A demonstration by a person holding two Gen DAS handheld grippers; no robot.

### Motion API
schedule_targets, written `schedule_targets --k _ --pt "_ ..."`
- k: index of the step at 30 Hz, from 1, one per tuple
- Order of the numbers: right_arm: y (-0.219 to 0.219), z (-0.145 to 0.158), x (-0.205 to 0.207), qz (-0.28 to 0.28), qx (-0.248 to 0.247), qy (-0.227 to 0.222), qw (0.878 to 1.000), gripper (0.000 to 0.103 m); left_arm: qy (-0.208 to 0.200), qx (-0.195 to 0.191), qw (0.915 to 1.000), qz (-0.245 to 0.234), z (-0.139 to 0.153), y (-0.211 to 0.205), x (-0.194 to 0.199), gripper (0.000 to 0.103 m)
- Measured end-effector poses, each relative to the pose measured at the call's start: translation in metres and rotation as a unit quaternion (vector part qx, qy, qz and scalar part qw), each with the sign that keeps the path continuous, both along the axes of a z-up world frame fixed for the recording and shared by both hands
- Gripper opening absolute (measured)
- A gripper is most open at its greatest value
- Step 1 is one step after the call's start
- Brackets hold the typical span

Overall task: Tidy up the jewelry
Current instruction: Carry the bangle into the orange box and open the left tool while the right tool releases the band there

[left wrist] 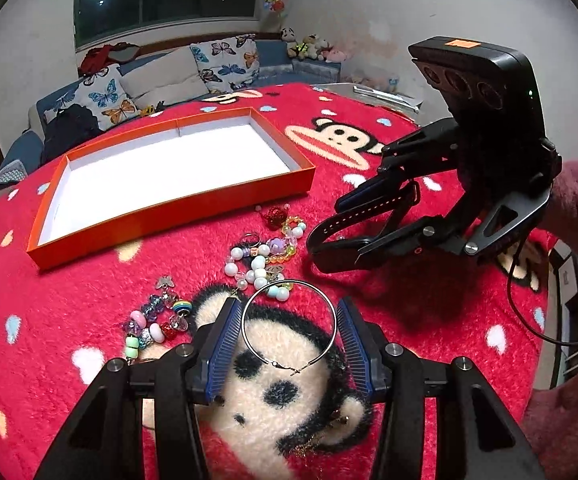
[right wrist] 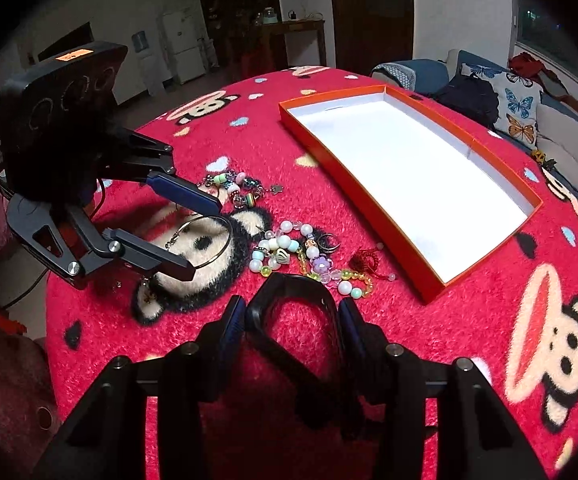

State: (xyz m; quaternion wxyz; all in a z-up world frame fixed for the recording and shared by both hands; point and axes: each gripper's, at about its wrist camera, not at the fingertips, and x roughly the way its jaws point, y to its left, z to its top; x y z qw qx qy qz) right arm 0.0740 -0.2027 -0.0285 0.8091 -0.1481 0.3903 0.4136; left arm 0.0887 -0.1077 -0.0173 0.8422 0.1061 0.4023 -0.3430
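A silver hoop earring [left wrist: 289, 326] lies on the red monkey-print cloth between the blue pads of my left gripper [left wrist: 289, 320], which is open around it; the hoop also shows in the right wrist view [right wrist: 205, 242]. My right gripper [right wrist: 291, 318] holds a black looped strap [right wrist: 289, 300] between its pads, just above the cloth; the strap also shows in the left wrist view [left wrist: 353, 220]. A white-bead bracelet [left wrist: 257, 264], a coloured-bead bracelet [left wrist: 157, 320], a ring [left wrist: 251, 238] and a red knot charm [left wrist: 275, 214] lie between the grippers and the orange box [left wrist: 169, 208].
The orange box with a white inside [right wrist: 409, 216] sits open at the far side of the table. A small gold piece [left wrist: 341, 420] lies near the left gripper's base. A sofa with butterfly cushions [left wrist: 225, 64] stands behind the table.
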Motion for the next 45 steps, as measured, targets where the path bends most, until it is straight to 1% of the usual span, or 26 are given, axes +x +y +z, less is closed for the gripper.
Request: schedule_targets --k 6,8,11,14,16,20,23,26,31,36,38,45 --pt "0.004 0.008 -0.002 -0.002 0.003 -0.012 1.000 0.052 -0.001 -0.010 0.9999 0.004 0.009 0.005 -0.003 0.053" --pt "0.005 0.015 0.001 -0.008 0.007 -0.023 1.000 0.051 -0.009 -0.012 0.9999 0.008 0.017 0.007 0.000 0.053" --pt "0.005 0.026 0.008 -0.020 0.016 -0.037 0.999 0.051 -0.034 -0.008 0.9992 0.020 0.036 0.013 0.012 0.053" --pt "0.005 0.035 0.025 -0.047 0.027 -0.054 0.997 0.051 -0.052 -0.008 0.9979 0.039 0.052 0.020 0.033 0.053" --pt "0.007 0.038 0.040 -0.073 0.033 -0.059 0.995 0.051 -0.065 -0.003 0.9964 0.056 0.061 0.024 0.055 0.053" --pt "0.015 0.035 0.079 -0.134 0.029 -0.078 0.988 0.051 -0.069 0.013 0.9936 0.089 0.070 0.032 0.109 0.053" --pt "0.018 0.028 0.101 -0.166 0.032 -0.076 0.983 0.051 -0.058 0.020 0.9921 0.109 0.066 0.039 0.146 0.053" --pt "0.018 0.018 0.124 -0.202 0.030 -0.059 0.977 0.051 -0.038 0.032 0.9910 0.124 0.052 0.046 0.179 0.053" --pt "0.020 0.003 0.142 -0.231 0.019 -0.037 0.972 0.051 -0.008 0.044 0.9894 0.139 0.023 0.045 0.212 0.053" --pt "0.022 -0.009 0.143 -0.236 0.007 -0.023 0.972 0.051 0.003 0.057 0.9886 0.139 0.003 0.037 0.226 0.053" --pt "0.021 -0.007 0.139 -0.238 0.005 -0.028 0.971 0.051 0.006 0.059 0.9886 0.139 -0.002 0.032 0.229 0.053" --pt "0.019 -0.010 0.139 -0.242 0.009 -0.019 0.970 0.052 0.021 0.061 0.9882 0.139 -0.016 0.025 0.231 0.053"
